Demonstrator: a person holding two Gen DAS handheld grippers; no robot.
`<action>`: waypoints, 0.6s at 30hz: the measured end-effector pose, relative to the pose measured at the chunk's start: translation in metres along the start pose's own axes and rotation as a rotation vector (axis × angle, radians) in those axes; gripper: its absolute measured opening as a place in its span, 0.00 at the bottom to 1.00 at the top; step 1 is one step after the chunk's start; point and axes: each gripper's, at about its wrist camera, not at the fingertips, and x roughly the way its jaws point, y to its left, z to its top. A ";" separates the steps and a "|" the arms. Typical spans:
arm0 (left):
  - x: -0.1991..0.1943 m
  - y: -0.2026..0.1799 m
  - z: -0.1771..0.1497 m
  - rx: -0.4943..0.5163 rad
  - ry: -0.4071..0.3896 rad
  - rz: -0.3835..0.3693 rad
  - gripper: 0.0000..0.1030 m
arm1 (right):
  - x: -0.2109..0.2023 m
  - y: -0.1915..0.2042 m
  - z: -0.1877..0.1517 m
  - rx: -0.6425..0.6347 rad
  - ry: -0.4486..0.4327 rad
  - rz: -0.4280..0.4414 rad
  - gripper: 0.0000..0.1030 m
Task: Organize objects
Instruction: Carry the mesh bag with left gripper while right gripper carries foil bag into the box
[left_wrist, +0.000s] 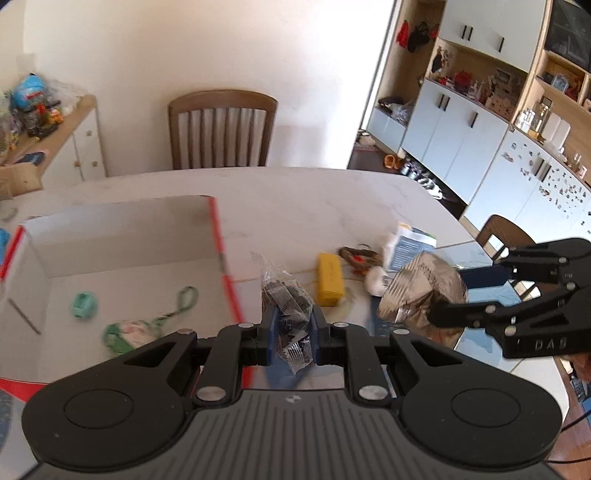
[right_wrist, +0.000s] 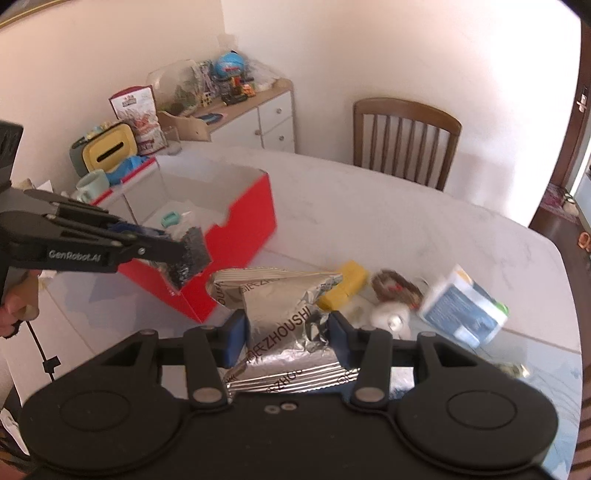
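Observation:
My left gripper (left_wrist: 292, 325) is shut on a clear packet with dark contents (left_wrist: 286, 295), held just right of the red-and-white box (left_wrist: 218, 236). It also shows in the right wrist view (right_wrist: 162, 243), with the packet (right_wrist: 190, 254) over the box's near wall (right_wrist: 243, 236). My right gripper (right_wrist: 286, 332) is shut on a silver foil bag (right_wrist: 280, 306), held above the table; the left wrist view shows that gripper (left_wrist: 443, 295) and the bag (left_wrist: 421, 291) at the right. Inside the box lie a teal object (left_wrist: 84, 304) and a green lanyard item (left_wrist: 125, 334).
On the white table (left_wrist: 314, 199) lie a yellow block (left_wrist: 330, 278), a brown tangled item (left_wrist: 360, 256), a white round item (left_wrist: 375, 280) and a blue-white pack (left_wrist: 412, 245). Chairs (left_wrist: 222, 129) stand at the far side. A cluttered sideboard (right_wrist: 240, 107) stands by the wall.

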 end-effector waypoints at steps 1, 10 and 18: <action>-0.004 0.007 0.000 -0.002 -0.003 0.007 0.16 | 0.003 0.005 0.005 -0.006 -0.003 0.001 0.45; -0.024 0.070 0.000 -0.041 -0.011 0.084 0.17 | 0.033 0.047 0.045 -0.065 -0.026 0.016 0.44; -0.038 0.118 0.005 -0.053 -0.025 0.151 0.17 | 0.065 0.079 0.079 -0.072 -0.034 0.043 0.44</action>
